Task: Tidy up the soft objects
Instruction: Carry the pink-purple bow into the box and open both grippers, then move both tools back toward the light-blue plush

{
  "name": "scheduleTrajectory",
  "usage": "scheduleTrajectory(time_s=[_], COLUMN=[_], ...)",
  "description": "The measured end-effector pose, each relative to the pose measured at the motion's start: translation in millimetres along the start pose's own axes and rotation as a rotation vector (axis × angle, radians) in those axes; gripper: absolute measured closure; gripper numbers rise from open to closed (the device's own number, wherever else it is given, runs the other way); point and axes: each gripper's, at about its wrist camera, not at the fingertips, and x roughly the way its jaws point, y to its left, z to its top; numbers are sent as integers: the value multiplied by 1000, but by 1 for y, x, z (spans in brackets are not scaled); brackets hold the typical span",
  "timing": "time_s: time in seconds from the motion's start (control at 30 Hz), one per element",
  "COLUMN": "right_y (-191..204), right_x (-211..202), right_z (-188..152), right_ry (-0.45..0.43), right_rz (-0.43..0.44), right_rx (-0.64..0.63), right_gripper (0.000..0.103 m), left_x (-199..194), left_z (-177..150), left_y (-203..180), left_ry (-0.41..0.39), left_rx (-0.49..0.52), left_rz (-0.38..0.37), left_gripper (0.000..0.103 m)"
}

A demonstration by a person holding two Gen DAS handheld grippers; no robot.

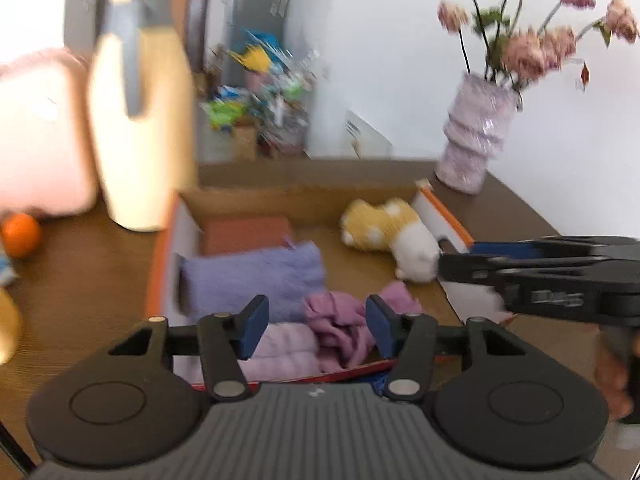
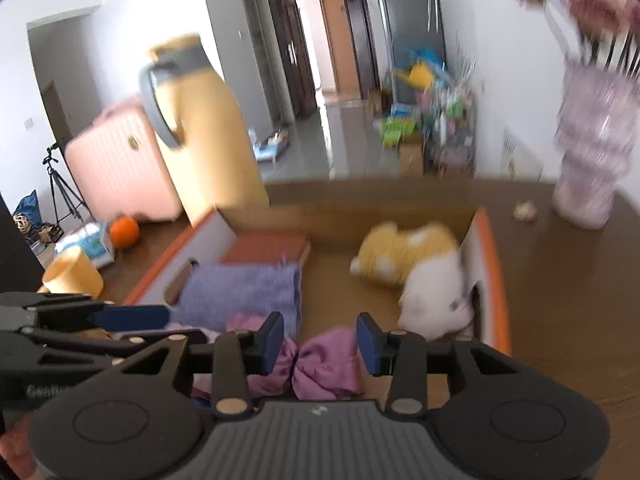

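Note:
A cardboard box with an orange rim point(image 1: 160, 272) stands on the wooden table. In it lie a rust-coloured folded cloth point(image 1: 244, 234), a lavender towel point(image 1: 256, 276), a pink towel point(image 1: 280, 348), a crumpled purple cloth point(image 1: 340, 320) and a yellow and white plush toy point(image 1: 384, 224). My left gripper point(image 1: 316, 320) is open over the box's near end, with the purple cloth lying loose between its fingers. My right gripper point(image 2: 320, 340) is also open, with the same purple cloth point(image 2: 328, 364) below and between its pads. The plush toy point(image 2: 404, 256) leans against the box's right wall point(image 2: 494, 280).
A tall cream jug point(image 1: 140, 132) and a pink suitcase point(image 1: 36, 140) stand behind the box at the left, beside an orange point(image 1: 20, 234). A purple vase of flowers point(image 1: 476, 132) stands at the back right. A yellow cup point(image 2: 74, 272) sits left of the box.

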Motion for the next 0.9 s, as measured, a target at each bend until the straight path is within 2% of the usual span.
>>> scheduleTrajectory(time_s=[0.1, 0.13, 0.2, 0.23, 0.27, 0.3, 0.33, 0.4, 0.47, 0.73, 0.9], right_y=[13, 17, 24, 26, 31, 35, 40, 48, 54, 61, 75], right_x=[-46, -62, -92, -108, -124, -141, -155, -176, -188, -215, -233], right_z=[8, 9, 13, 12, 8, 1, -7, -24, -37, -64, -106], right_ry=[-77, -104, -166, -212, -279, -367, -442, -558, -608, -644, -665], right_rz=[-24, -33, -65, -85, -107, -129, -150, -186, -196, -184, -177], right_rx=[-38, -50, -70, -79, -92, -112, -133, -171, -186, -165, -168], right_gripper=[47, 43, 27, 17, 9, 6, 3, 0, 0, 0, 0], left_x=[-43, -59, -91, -106, -119, -133, -142, -156, -166, -197, -218], left_z=[3, 3, -2, -8, -13, -22, -29, -39, -49, -78, -125], left_y=[-3, -4, -11, -15, -17, -20, -22, -25, -26, -27, -30], left_ry=[-83, -126, -246, -322, -384, -453, -487, -502, -502, -539, -554], left_rx=[2, 7, 25, 40, 51, 62, 69, 74, 61, 28, 22], left_rz=[56, 82, 146, 176, 199, 224, 239, 241, 243, 242, 248], left_gripper=[34, 24, 10, 2, 0, 0, 0, 0, 0, 0, 0])
